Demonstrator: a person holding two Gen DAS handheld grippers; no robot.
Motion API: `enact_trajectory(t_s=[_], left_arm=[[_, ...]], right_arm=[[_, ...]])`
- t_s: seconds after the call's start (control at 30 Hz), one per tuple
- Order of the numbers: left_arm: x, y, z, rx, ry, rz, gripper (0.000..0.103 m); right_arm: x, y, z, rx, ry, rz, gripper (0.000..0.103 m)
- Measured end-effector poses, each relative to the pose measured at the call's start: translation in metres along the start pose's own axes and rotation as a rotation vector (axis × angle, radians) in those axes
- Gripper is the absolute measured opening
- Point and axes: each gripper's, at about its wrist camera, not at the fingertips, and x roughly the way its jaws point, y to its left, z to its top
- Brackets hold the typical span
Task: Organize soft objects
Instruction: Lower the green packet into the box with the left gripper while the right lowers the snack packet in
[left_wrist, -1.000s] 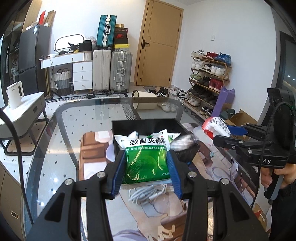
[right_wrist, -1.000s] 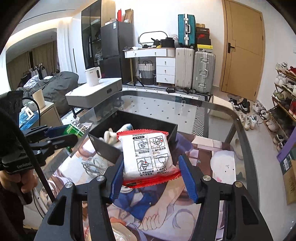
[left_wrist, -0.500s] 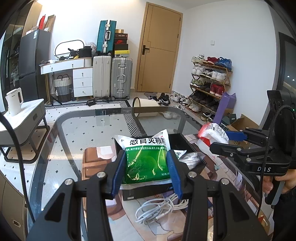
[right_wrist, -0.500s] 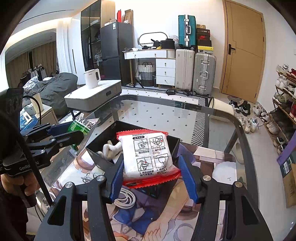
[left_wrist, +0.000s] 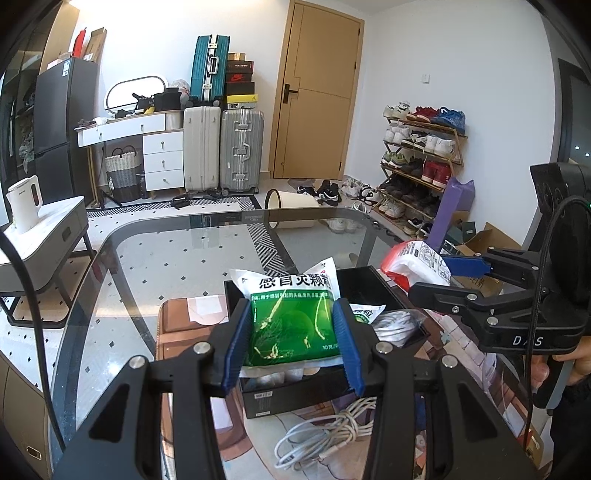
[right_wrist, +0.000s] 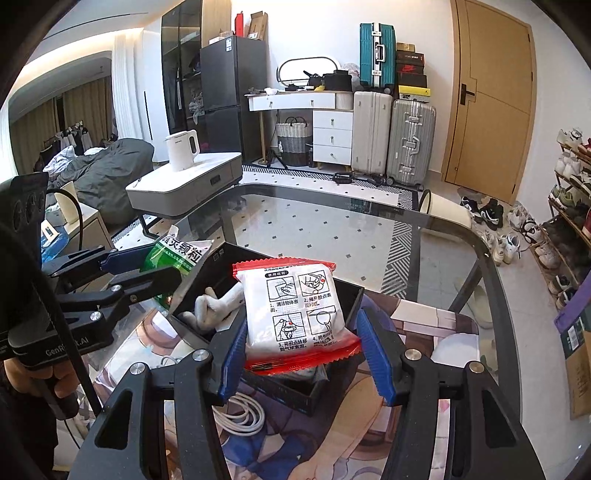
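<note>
My left gripper (left_wrist: 293, 341) is shut on a green and white packet (left_wrist: 293, 321) and holds it above the black box (left_wrist: 369, 284). My right gripper (right_wrist: 304, 354) is shut on a white packet with red ends (right_wrist: 299, 314), held over the same black box (right_wrist: 351, 295). The box holds a grey soft toy (right_wrist: 214, 306) and a bagged white cable (left_wrist: 397, 325). In the left wrist view the right gripper (left_wrist: 454, 275) with its packet (left_wrist: 413, 262) is at the right. In the right wrist view the left gripper (right_wrist: 122, 271) with the green packet (right_wrist: 177, 254) is at the left.
The box stands on a printed mat (right_wrist: 417, 321) on a glass table (left_wrist: 177, 251). A loose coil of white cable (left_wrist: 325, 432) lies in front of the box. A brown pad (left_wrist: 184, 325) lies to the left. Suitcases, a shoe rack and a side table stand beyond.
Both grippers have risen and drawn back from the box with their packets still held. The box now appears lower and nearer the fingers in both views.
</note>
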Motion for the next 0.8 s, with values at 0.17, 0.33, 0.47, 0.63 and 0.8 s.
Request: enact_trajectory(t_s=[0.17, 0.33, 0.47, 0.63, 0.8], left_arm=[[0.010, -0.001, -0.001, 0.004, 0.010, 0.009, 0.044], [0.019, -0.003, -0.005, 0.017, 0.021, 0.015, 0.044], [0.028, -0.005, -0.005, 0.024, 0.031, 0.018, 0.044], [0.038, -0.007, -0.008, 0.036, 0.043, 0.024, 0.044], [0.046, -0.010, -0.010, 0.046, 0.055, 0.032, 0.044]], right_arm=[[0.014, -0.001, 0.004, -0.011, 0.016, 0.005, 0.058], [0.028, -0.001, 0.005, -0.019, 0.038, 0.007, 0.058], [0.039, -0.002, 0.006, -0.027, 0.056, 0.005, 0.058], [0.050, -0.003, 0.007, -0.040, 0.077, -0.006, 0.058], [0.061, -0.002, 0.007, -0.058, 0.100, -0.019, 0.058]])
